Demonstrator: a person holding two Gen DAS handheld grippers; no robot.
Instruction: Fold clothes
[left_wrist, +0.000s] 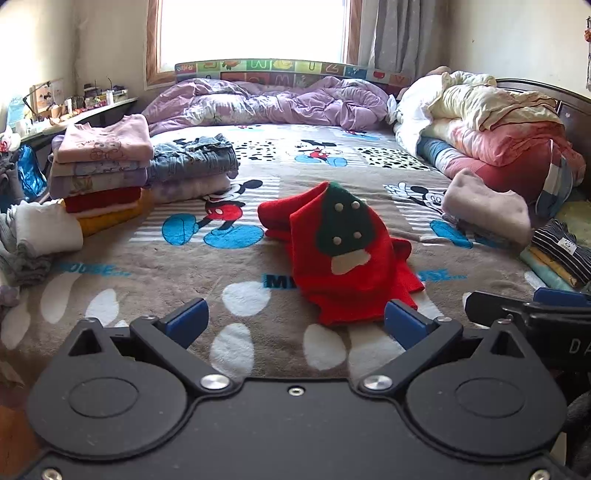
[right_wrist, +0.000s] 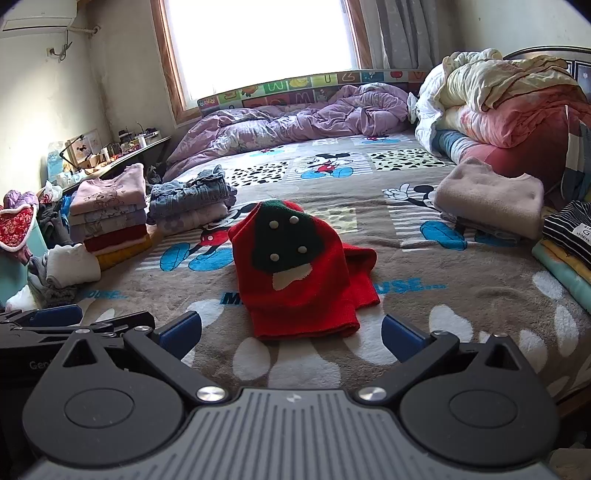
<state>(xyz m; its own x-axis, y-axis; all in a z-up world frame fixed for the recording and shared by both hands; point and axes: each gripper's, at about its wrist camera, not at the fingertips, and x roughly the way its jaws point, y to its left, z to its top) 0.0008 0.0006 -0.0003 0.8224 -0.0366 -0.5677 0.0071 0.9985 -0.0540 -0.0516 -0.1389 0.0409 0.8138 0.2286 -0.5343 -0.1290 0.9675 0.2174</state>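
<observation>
Left wrist view
Left tongs (left_wrist: 293, 323): released, blue pads spread wide, nothing between them; they hover above the bed's near edge.
Red sweater (left_wrist: 343, 254): lies partly folded on the blanket (left_wrist: 258, 325) in the middle of the bed, green mushroom patch with white dots facing up, one sleeve sticking out to the right; its near hem sits just beyond the right-hand pad, not touched by it.
Right tongs (left_wrist: 532, 306): only a black part and a bit of blue pad show at the right edge; the spread cannot be judged from here.
Folded stack (left_wrist: 103, 166): pink top uppermost, then purple, red and yellow layers, at the left of the bed.
Denim pile (left_wrist: 194, 158): folded, just right of the stack.
Beige folded garment (left_wrist: 484, 210): on the right side of the bed, well apart from the sweater.

Right wrist view
Right tongs (right_wrist: 291, 332): released, pads wide apart and empty, over the near blanket (right_wrist: 461, 295).
Red sweater (right_wrist: 299, 269): straight ahead between the lines of the two pads, resting flat on the blanket, clear of both.
Left tongs (right_wrist: 59, 317): seen from the side at the left edge, low beside the right ones.
Purple quilt (right_wrist: 295, 118): crumpled along the far end of the bed under the window.
Striped clothes (right_wrist: 569, 229): folded pile at the right edge.
</observation>
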